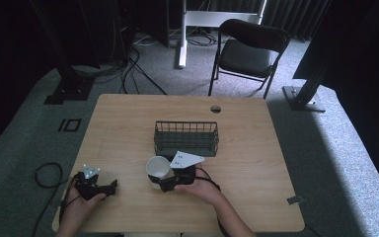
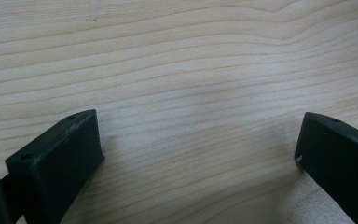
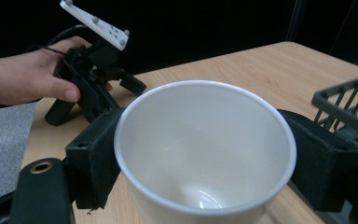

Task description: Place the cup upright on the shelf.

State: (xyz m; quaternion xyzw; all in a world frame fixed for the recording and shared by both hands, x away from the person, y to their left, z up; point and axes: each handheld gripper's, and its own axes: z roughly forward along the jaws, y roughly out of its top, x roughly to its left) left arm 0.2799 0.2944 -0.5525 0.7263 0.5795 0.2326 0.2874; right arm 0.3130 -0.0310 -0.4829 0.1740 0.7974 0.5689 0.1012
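Right gripper (image 3: 200, 154) clamping upright white cup (image 3: 205, 149), left gripper (image 1: 109, 188) resting on table (image 1: 256, 148)

A pale wooden desk (image 1: 128, 123) with rounded corners stands on grey carpet (image 1: 335, 148). Near its far edge, right of centre, sits a small round cable hole (image 1: 215, 109). Beyond the desk a black folding chair (image 1: 249, 49) faces it, empty and slightly angled. To the chair's left rises a white stand leg (image 1: 181, 44), with black cables (image 1: 133, 69) snaking over the carpet near it. Dark metal frame posts stand on foot plates at the far left (image 1: 66, 89) and far right (image 1: 303, 94). A loose black cable loop (image 1: 47, 174) lies on the carpet by the desk's near left corner.
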